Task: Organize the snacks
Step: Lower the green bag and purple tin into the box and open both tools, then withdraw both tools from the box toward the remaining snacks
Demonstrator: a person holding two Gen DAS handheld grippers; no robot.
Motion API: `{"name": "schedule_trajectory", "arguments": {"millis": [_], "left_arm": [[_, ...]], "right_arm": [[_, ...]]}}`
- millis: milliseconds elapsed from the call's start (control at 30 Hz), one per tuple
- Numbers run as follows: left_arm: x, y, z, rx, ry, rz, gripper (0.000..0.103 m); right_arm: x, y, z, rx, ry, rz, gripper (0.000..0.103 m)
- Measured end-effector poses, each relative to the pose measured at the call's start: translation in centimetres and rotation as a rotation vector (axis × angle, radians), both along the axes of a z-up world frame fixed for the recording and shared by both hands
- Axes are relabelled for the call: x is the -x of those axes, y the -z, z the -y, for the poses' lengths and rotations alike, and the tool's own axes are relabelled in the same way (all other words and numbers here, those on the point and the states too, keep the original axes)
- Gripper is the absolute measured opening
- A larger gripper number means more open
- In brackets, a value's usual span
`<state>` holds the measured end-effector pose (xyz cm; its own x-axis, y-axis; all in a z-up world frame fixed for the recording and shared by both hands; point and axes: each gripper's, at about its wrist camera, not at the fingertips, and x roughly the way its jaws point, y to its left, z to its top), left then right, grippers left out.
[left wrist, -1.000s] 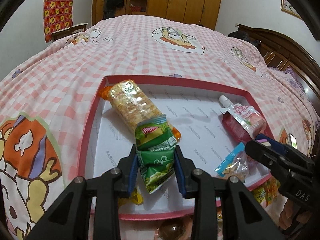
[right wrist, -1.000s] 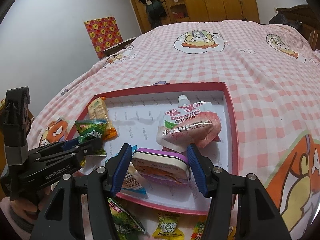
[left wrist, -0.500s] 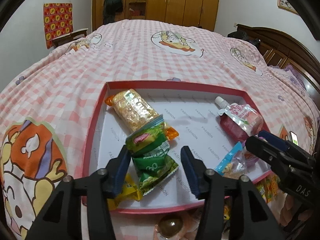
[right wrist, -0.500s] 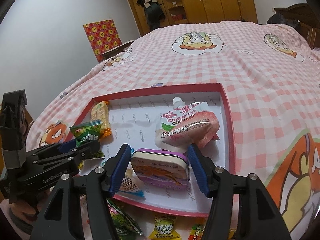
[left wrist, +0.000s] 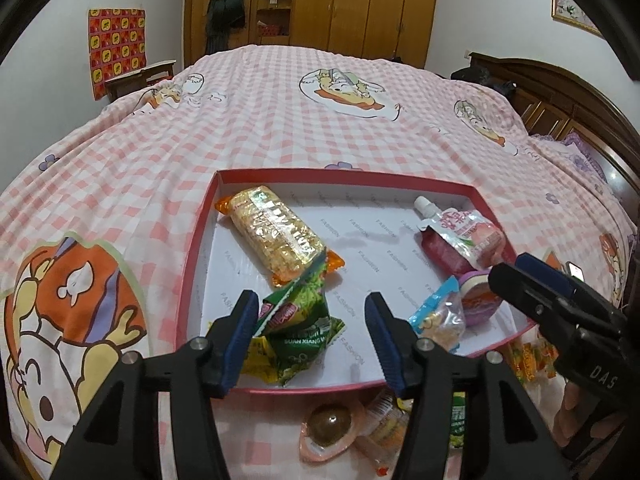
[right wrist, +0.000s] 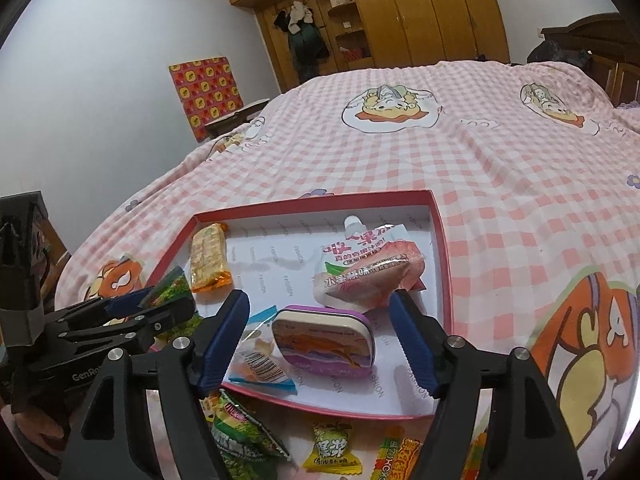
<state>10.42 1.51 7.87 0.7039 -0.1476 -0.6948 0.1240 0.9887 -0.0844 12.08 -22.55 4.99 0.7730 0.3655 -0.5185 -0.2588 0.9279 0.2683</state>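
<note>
Only the left wrist view shows a round brown sweet in a clear pink cup (left wrist: 329,426) outside the shallow red-rimmed white tray (left wrist: 280,178). Both the left gripper (left wrist: 310,330) and right gripper (right wrist: 320,338) have just been opening, releasing the green crinkled snack packet (left wrist: 304,332) and the purple-rimmed oval tin (right wrist: 325,337) inside the tray.

Your left gripper (left wrist: 310,330): jaws parted, just been opening | green snack packet (left wrist: 306,330) lies between them, loose, in red-rimmed box (left wrist: 200,236) on the bed (left wrist: 280,120) | rice cracker pack (left wrist: 276,236) just beyond.
</note>
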Motion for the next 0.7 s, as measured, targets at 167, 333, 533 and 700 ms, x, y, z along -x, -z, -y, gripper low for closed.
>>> {"name": "schedule_trajectory", "arguments": {"millis": [167,333,533,700], "left_arm": [[0.7,-0.7,0.0,0.008,0.001,0.012,0.058],[1.3,-1.1,0.0,0.012,0.003,0.015,0.058],[2.3,-1.5,0.0,0.024,0.006,0.016,0.058],[3.2,-1.6,0.1,0.021,0.004,0.012,0.058]], "right_arm": [[0.7,-0.3,-0.2,0.002,-0.007,0.013,0.074],[1.3,-0.5,-0.2,-0.005,-0.007,0.018,0.074],[1.8,-0.7,-0.1,-0.005,-0.010,0.021,0.074],[2.7,-0.8,-0.1,-0.016,-0.019,0.020,0.074]]}}
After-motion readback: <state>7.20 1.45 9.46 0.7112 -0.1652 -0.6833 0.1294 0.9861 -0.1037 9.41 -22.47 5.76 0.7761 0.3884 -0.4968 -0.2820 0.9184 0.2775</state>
